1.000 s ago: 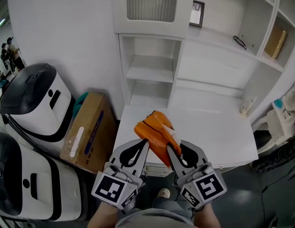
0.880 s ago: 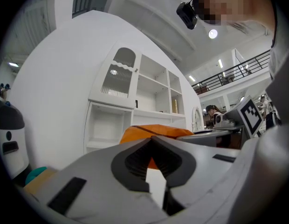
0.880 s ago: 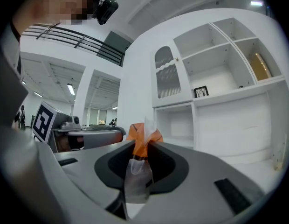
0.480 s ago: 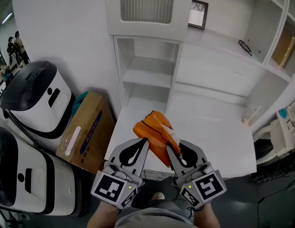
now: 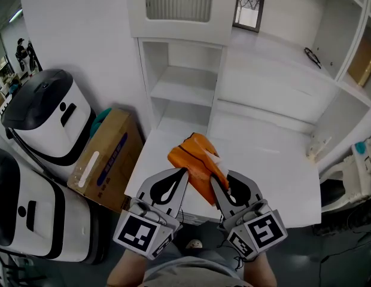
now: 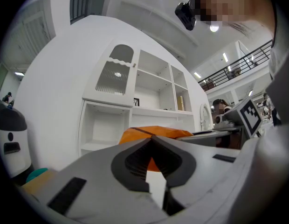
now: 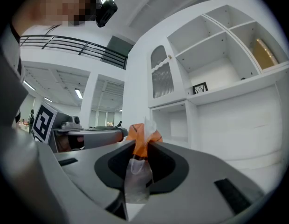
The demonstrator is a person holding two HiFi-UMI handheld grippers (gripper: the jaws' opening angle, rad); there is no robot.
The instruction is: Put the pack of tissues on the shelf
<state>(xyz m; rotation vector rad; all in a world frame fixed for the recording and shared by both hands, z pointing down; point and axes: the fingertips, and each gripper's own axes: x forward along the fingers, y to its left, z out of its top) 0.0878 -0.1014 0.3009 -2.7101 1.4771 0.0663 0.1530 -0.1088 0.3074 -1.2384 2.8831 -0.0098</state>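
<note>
Tissue pack point(image 5: 196, 162) hangs at frame centre over the white counter point(image 5: 275, 166), pinched by its wrapper end in your right gripper point(image 5: 215, 182); your left gripper point(image 5: 184, 173), jaws pressed together, touches its edge. That thin plastic hold could slip short of the shelf point(image 5: 184, 92).

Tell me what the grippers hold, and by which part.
The right gripper pinches the orange pack of tissues by its clear plastic end. The left gripper is shut beside the pack; whether it grips cannot be told.
</note>
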